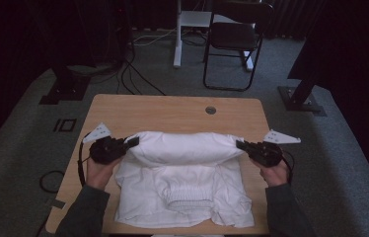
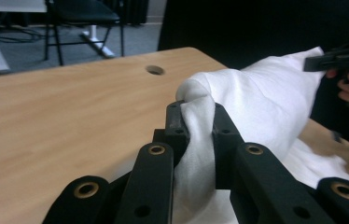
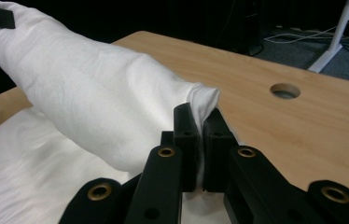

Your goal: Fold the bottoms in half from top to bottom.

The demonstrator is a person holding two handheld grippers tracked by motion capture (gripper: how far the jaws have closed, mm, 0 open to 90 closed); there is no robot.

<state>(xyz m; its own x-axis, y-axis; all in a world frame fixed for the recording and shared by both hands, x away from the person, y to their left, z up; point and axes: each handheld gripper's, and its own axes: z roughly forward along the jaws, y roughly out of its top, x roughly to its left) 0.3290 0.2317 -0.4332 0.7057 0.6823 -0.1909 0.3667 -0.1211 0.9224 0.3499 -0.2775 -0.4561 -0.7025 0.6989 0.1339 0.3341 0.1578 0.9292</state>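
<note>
Pinching a white garment (image 1: 182,148) at both ends, one gripper per side, fold held up over the table (image 1: 172,106).

Left gripper (image 1: 132,142): jaws clamped on a bunched corner of cloth, fabric squeezed between the pads in the left gripper view (image 2: 196,126). Right gripper (image 1: 240,145): jaws nearly together, thin edge of cloth pinched between them (image 3: 204,135). Raised part spans between the two grippers as a puffy roll; rest of the garment lies flat on the near half of the table, ribbed hem toward the person. Cable hole (image 1: 210,110) sits beyond the roll, apart from it. Chair (image 1: 234,39) on the floor behind the table.
</note>
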